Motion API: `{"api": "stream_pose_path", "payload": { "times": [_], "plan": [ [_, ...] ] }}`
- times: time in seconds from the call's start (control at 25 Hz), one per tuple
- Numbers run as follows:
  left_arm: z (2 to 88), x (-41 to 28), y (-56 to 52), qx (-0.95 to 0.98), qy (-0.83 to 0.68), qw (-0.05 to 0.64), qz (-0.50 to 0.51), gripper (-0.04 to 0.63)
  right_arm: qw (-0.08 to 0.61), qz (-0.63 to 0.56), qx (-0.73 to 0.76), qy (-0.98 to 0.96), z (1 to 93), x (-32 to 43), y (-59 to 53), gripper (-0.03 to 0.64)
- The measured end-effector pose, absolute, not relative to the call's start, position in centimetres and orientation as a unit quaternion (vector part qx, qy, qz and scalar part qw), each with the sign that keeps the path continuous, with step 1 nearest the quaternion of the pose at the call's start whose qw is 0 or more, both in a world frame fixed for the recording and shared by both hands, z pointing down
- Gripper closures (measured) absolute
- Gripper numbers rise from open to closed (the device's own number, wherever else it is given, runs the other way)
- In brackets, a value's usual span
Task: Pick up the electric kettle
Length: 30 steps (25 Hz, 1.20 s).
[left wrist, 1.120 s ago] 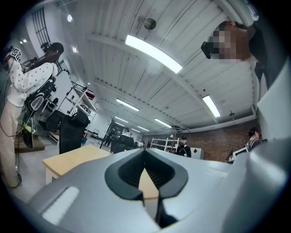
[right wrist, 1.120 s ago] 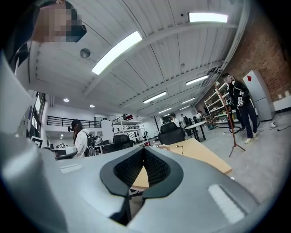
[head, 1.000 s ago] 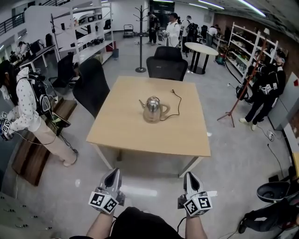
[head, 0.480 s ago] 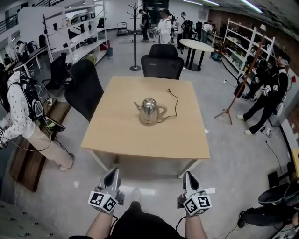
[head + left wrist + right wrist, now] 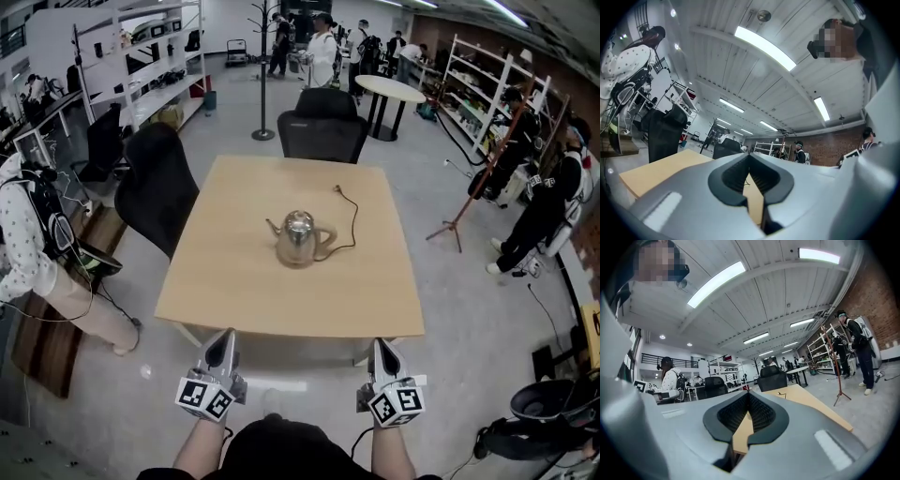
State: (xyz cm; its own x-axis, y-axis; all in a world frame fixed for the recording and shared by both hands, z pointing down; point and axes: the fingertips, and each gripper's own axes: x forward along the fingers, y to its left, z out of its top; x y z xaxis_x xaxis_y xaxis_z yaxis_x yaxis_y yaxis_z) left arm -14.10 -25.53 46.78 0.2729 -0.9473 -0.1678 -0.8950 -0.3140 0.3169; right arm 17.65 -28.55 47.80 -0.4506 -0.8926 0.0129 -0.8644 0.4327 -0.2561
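1. Claws first: our left gripper [image 5: 226, 339] and right gripper [image 5: 380, 348] are both pressed together with nothing pinched. In the left gripper view the dark pads [image 5: 733, 174] meet at the tip, and it's the same in the right gripper view [image 5: 736, 416], with only tabletop showing past them.
2. We've got them side by side. Our left forearm [image 5: 199, 450] and right forearm [image 5: 388, 457] come up from the bottom of the head view, and the jaws point forward at the table [image 5: 225, 291], about level.
3. Both tips sit around the tabletop's near edge, left one toward the near left corner, right one toward the near right corner.
4. The electric kettle [image 5: 298, 239] stands upright about mid-tabletop, spout to the left, handle to the right, well apart from both claws.
5. Its cord [image 5: 353, 220] loops off the handle side and runs toward the far edge.
6. One black chair [image 5: 323, 131] sits at the far edge and another black chair [image 5: 157, 183] at the left edge.
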Motion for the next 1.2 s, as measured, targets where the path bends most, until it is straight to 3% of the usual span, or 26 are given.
{"api": "stream_pose_path", "payload": {
  "times": [0.64,1.2],
  "plan": [
    [45.2,-18.3,-33.9,0.811,-0.551,0.065,-0.186,0.597,0.086,-0.085,-0.559,0.820,45.9,14.1,-35.0,0.615],
    [47.4,-21.1,-35.2,0.798,-0.571,0.090,-0.170,0.597,0.051,-0.117,-0.548,0.827,48.5,11.2,-38.5,0.615]
  ]
}}
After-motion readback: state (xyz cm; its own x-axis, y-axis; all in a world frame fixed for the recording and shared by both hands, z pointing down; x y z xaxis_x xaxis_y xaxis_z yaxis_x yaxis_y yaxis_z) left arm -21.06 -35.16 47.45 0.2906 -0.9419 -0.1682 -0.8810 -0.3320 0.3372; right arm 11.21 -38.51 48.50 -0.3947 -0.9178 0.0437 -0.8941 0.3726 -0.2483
